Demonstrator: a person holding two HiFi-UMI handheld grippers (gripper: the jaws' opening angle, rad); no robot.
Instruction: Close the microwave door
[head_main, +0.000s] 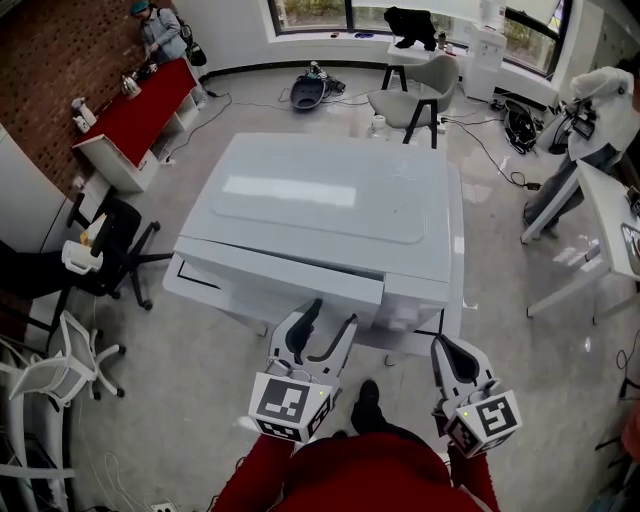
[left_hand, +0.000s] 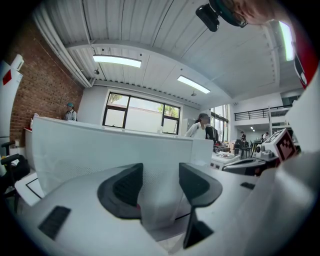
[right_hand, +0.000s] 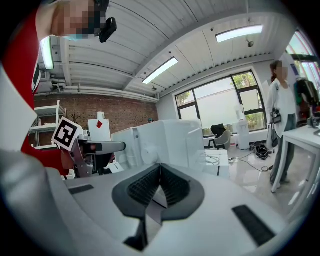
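Note:
A white microwave (head_main: 320, 200) stands on a low white table, seen from above in the head view. Its door (head_main: 280, 275) runs along the near side and stands slightly ajar, the left end swung out toward me. My left gripper (head_main: 330, 312) is open, its two dark fingers just in front of the door's near face, right of the middle. In the left gripper view the door panel (left_hand: 110, 145) fills the space ahead of the spread jaws (left_hand: 161, 182). My right gripper (head_main: 447, 350) is shut and empty, off the microwave's front right corner (right_hand: 165, 140).
The white table (head_main: 455, 250) sticks out to the microwave's right. Office chairs (head_main: 110, 250) stand at the left, a red-topped counter (head_main: 140, 110) with a person (head_main: 160, 30) at the back left. Desks (head_main: 600, 200) line the right side, where a person (right_hand: 280, 110) stands.

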